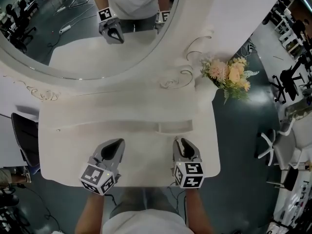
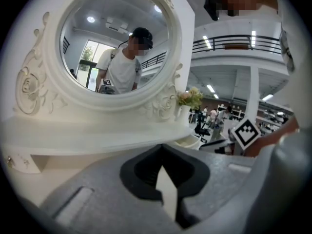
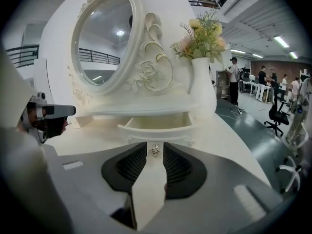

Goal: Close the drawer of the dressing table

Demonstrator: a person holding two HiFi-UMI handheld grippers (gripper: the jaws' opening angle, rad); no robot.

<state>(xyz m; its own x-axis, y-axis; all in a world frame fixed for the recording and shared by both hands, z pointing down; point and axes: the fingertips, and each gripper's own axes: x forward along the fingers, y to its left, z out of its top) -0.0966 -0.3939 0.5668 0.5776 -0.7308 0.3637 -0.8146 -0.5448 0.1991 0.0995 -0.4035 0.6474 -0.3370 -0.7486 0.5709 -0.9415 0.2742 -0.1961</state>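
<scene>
Drawer [image 3: 157, 126] of dressing table [image 1: 61, 150] pulled out under mirror shelf [image 3: 141, 110], front edge and knob [image 3: 155, 150] facing right gripper [image 1: 183, 142], jaws apart and empty, bare strip of table between; left gripper [image 1: 117, 143] alongside, tips together on nothing, over table's near edge.

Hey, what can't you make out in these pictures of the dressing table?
- Inside of the drawer: right gripper view, its own front panel hides the bottom.
- Vase: head view, the flowers cover it.
- Knob: head view, too small, white on white.
- Right claw to knob: gap unclear in every view.
</scene>
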